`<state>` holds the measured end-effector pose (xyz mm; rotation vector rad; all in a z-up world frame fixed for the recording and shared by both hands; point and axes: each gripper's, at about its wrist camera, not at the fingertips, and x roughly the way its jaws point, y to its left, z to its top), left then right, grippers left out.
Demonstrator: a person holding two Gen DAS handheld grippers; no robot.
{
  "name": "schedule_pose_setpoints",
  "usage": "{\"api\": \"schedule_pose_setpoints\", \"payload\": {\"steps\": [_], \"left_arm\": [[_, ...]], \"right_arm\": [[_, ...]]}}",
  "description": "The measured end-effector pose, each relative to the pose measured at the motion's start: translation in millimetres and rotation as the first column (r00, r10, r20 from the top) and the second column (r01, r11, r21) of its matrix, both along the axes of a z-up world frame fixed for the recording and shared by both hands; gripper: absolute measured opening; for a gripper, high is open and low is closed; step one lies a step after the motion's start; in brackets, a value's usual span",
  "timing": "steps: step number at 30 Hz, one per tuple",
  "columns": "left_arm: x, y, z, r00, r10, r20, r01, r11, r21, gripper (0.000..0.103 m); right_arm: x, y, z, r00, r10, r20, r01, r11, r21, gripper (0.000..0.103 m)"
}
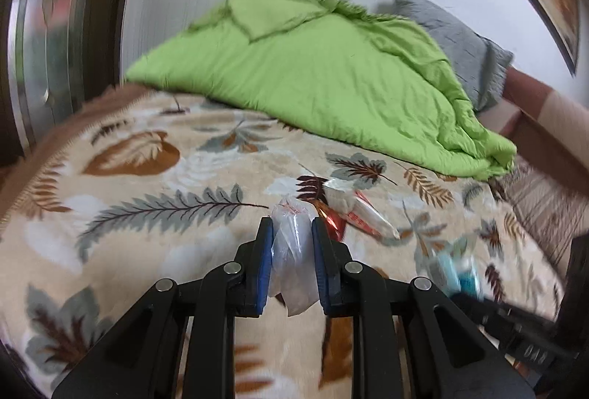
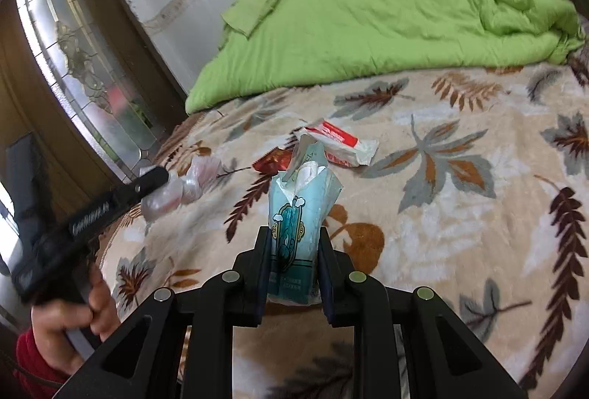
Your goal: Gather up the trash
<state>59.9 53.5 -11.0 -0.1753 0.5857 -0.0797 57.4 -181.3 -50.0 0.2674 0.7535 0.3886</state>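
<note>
Presently, the left gripper (image 1: 292, 233) has its fingers pinching a crumpled clear plastic bag (image 1: 292, 259) above the bed (image 1: 147, 214). The right gripper (image 2: 292, 240) has its fingers clamped on a teal tissue packet (image 2: 298, 214). A red-and-white wrapper (image 2: 338, 141) and a red foil wrapper (image 2: 272, 161) lie on the leaf-patterned blanket near the green quilt (image 2: 368, 12).

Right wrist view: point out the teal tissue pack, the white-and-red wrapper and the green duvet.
teal tissue pack (image 2: 294, 233), right wrist view, printed front between the pads.
white-and-red wrapper (image 2: 340, 141), right wrist view, its red-printed face, lying on the bed.
green duvet (image 2: 386, 16), right wrist view, middle of the crumpled top.
</note>
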Motion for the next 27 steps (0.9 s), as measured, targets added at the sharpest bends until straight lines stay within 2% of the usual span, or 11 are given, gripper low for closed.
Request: {"api": "schedule_pose_setpoints", "payload": {"steps": [5, 12, 19, 27], "left_arm": [[-40, -24, 1, 0.998, -0.016, 0.067, 0.011, 0.996, 0.086, 0.020], [-51, -51, -6, 0.995, -0.036, 0.096, 0.018, 0.982, 0.186, 0.020], [-51, -66, -15, 0.995, -0.061, 0.081, 0.042, 0.975, 0.220, 0.020], [-49, -70, -18, 0.995, -0.065, 0.074, 0.047, 0.974, 0.222, 0.020]], "right_arm": [[-25, -6, 10, 0.998, -0.013, 0.061, 0.015, 1.000, -0.025, 0.024], [-43, -19, 9, 0.997, -0.043, 0.057, 0.045, 0.998, -0.036, 0.024], [-54, -31, 9, 0.996, -0.060, 0.060, 0.061, 0.998, -0.017, 0.024], [-54, -30, 8, 0.997, -0.062, 0.054, 0.062, 0.998, -0.013, 0.024]]}}
